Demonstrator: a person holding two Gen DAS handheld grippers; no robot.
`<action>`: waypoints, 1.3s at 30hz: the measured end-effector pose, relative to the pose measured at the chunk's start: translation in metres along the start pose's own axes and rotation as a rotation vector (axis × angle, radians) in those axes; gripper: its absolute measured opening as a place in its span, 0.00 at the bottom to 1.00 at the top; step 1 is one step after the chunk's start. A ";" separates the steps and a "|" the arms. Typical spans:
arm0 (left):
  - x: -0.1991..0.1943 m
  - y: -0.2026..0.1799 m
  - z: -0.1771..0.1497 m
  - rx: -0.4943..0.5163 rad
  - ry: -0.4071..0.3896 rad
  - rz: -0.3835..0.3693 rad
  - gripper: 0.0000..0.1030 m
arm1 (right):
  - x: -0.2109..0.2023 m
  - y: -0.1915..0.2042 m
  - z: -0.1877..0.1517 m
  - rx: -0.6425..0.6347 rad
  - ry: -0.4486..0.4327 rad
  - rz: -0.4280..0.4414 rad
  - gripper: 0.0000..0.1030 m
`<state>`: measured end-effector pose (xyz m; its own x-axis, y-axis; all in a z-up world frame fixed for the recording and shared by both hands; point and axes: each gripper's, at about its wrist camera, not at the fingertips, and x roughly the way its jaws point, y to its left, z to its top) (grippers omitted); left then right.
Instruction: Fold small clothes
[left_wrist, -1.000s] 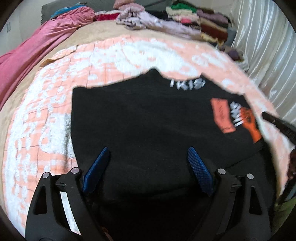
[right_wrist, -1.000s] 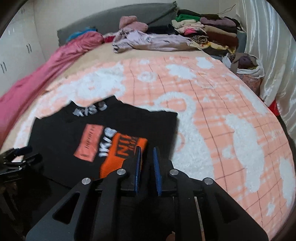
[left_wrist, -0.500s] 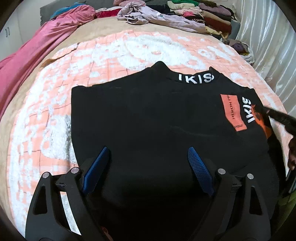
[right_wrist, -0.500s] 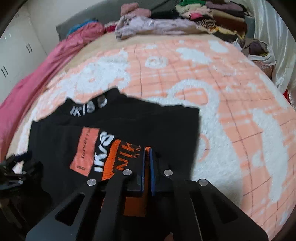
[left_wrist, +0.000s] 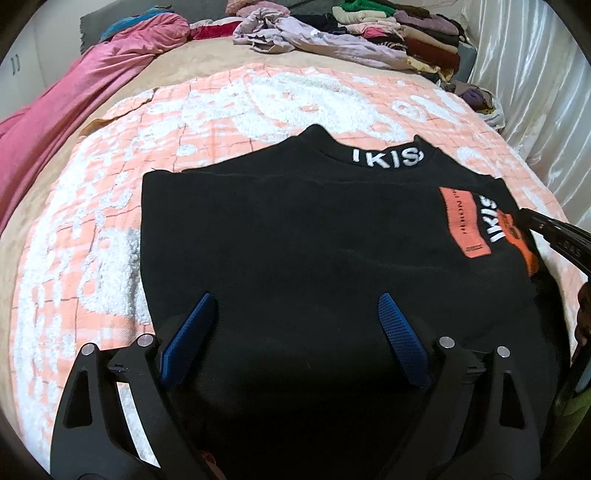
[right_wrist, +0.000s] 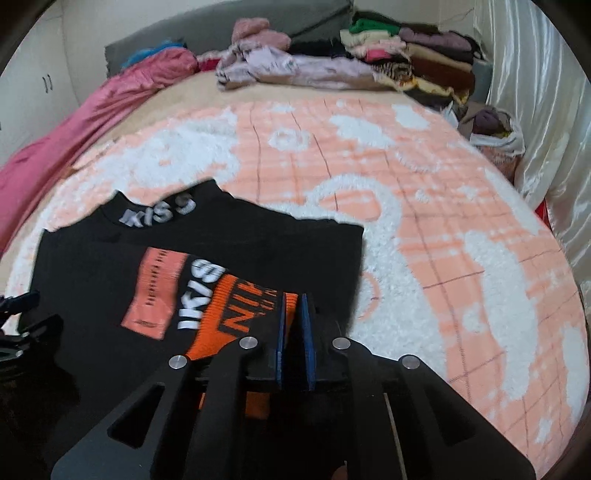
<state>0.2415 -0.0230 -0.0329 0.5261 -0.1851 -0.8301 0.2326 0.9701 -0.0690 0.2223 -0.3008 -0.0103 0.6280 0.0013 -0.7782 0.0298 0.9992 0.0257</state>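
Note:
A black shirt (left_wrist: 295, 229) with a white "KISS" collar and orange print lies flat on the bed, its right side folded inward. My left gripper (left_wrist: 297, 314) hovers over the shirt's near part, jaws wide and still opening, nothing pinched between the blue pads (left_wrist: 397, 325). My right gripper (right_wrist: 294, 325) sits at the folded orange-printed edge of the black shirt (right_wrist: 229, 306). Its jaws are opening slightly, with a narrow gap and fabric still pinched between them. The right gripper (left_wrist: 554, 236) also shows at the right edge of the left wrist view.
The shirt rests on an orange-and-white fleece blanket (right_wrist: 443, 240). A pink duvet (left_wrist: 55, 118) lies along the left side. Loose and stacked clothes (right_wrist: 388, 62) crowd the headboard end. A bag of clothes (right_wrist: 495, 129) and a white curtain (right_wrist: 546, 110) stand at the right.
The right gripper's pads pressed tight on the orange-printed edge, then a narrow gap came back. The shirt has settled flat. The left gripper stays wide over the shirt.

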 end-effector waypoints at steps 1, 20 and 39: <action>-0.005 0.000 0.000 -0.001 -0.010 -0.004 0.81 | -0.006 0.002 -0.001 0.001 -0.012 0.015 0.18; -0.012 -0.004 -0.017 0.003 -0.008 -0.006 0.81 | 0.001 0.044 -0.035 -0.050 0.087 0.153 0.29; -0.030 -0.003 -0.022 -0.024 -0.026 -0.012 0.81 | -0.032 0.033 -0.037 0.034 0.014 0.162 0.72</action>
<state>0.2068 -0.0172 -0.0206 0.5442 -0.2007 -0.8146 0.2193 0.9712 -0.0928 0.1745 -0.2668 -0.0073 0.6158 0.1630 -0.7709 -0.0446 0.9840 0.1724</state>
